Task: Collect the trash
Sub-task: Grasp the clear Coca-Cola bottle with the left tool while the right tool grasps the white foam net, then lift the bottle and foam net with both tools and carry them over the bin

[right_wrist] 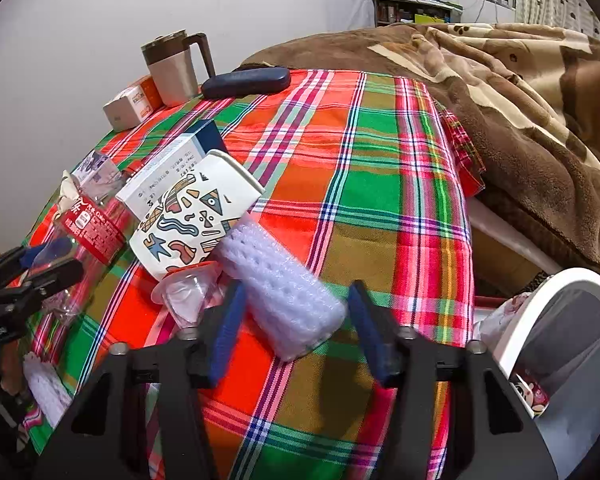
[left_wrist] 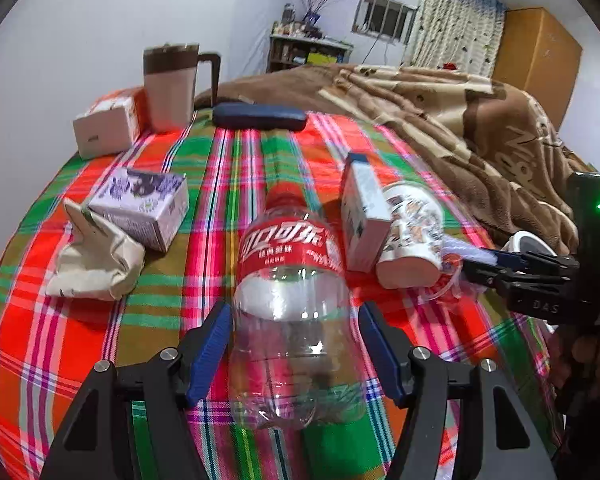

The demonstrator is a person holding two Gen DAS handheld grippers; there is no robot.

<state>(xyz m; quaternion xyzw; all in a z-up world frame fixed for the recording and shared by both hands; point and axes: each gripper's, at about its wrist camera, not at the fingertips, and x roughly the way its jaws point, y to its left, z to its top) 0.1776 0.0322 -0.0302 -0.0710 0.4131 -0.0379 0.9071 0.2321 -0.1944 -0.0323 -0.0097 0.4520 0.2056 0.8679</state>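
While the left gripper [left_wrist: 294, 354] straddles an empty plastic bottle [left_wrist: 292, 320] lying on the checked cloth [left_wrist: 220, 184], its blue pads stand just off the bottle's sides, so the jaws are open around it, not pressing. Chinese characters in white run across the bottle's red label (a cola brand, with "Coke" partly legible from the right wrist view).

At two o'clock from the bottle a printed paper cup [left_wrist: 412, 236] lies on its side against a white carton [left_wrist: 362, 216] whose small print is unreadable. At ten o'clock sit a purple box [left_wrist: 144, 204] and a crumpled paper bag [left_wrist: 96, 258]. At twelve o'clock, far back, stand a tumbler [left_wrist: 172, 84], a dark case [left_wrist: 260, 117] and an orange-and-white box [left_wrist: 110, 122].

The right gripper [right_wrist: 296, 312] has a white foam sleeve [right_wrist: 284, 288] between its open pads; the right pad stands clear of it. A clear plastic cup [right_wrist: 188, 292] lies at its ten o'clock, a white bin [right_wrist: 556, 344] at four o'clock.

Beyond the cloth lies a brown blanket [right_wrist: 520, 80], with a shelf [left_wrist: 308, 50], window and curtain behind.
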